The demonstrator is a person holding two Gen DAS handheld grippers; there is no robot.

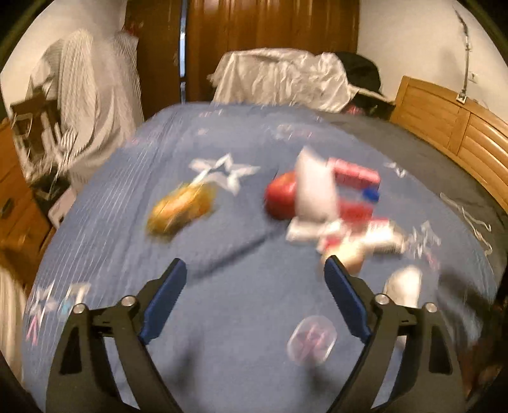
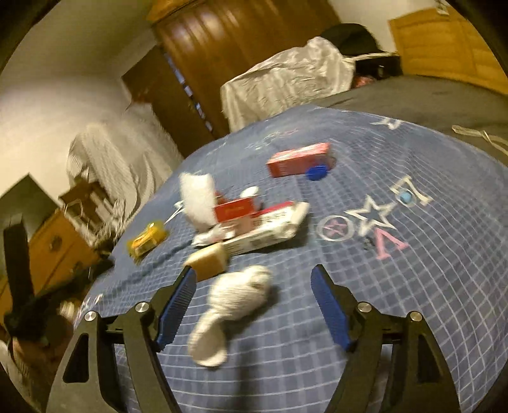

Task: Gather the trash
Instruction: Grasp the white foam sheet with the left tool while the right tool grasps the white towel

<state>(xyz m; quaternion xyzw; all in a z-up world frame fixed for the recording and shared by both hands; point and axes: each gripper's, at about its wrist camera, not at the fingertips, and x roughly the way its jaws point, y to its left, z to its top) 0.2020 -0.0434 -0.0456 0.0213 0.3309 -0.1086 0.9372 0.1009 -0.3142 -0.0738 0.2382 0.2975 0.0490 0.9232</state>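
Observation:
Trash lies scattered on a blue star-print blanket point(image 1: 222, 254). My left gripper point(image 1: 255, 270) is open and empty above the blanket. Ahead of it are a yellow wrapper point(image 1: 181, 209), a red round thing point(image 1: 281, 198), a white tissue point(image 1: 312, 190), a red box point(image 1: 355, 173), a blue cap point(image 1: 370, 194) and a red-and-white carton point(image 1: 349, 228). My right gripper point(image 2: 254, 270) is also open. A crumpled white wad point(image 2: 235, 305) lies on the blanket between its fingers, untouched. A tan block point(image 2: 209, 262) sits by its left fingertip, with the carton point(image 2: 263, 232) just beyond.
The bed has a wooden headboard point(image 1: 451, 127) at the right and a grey cover point(image 2: 412, 98) at its far side. A white-draped object point(image 1: 279, 79) and a brown wardrobe point(image 1: 270, 25) stand behind. A cluttered wooden dresser point(image 2: 57, 244) stands at the left.

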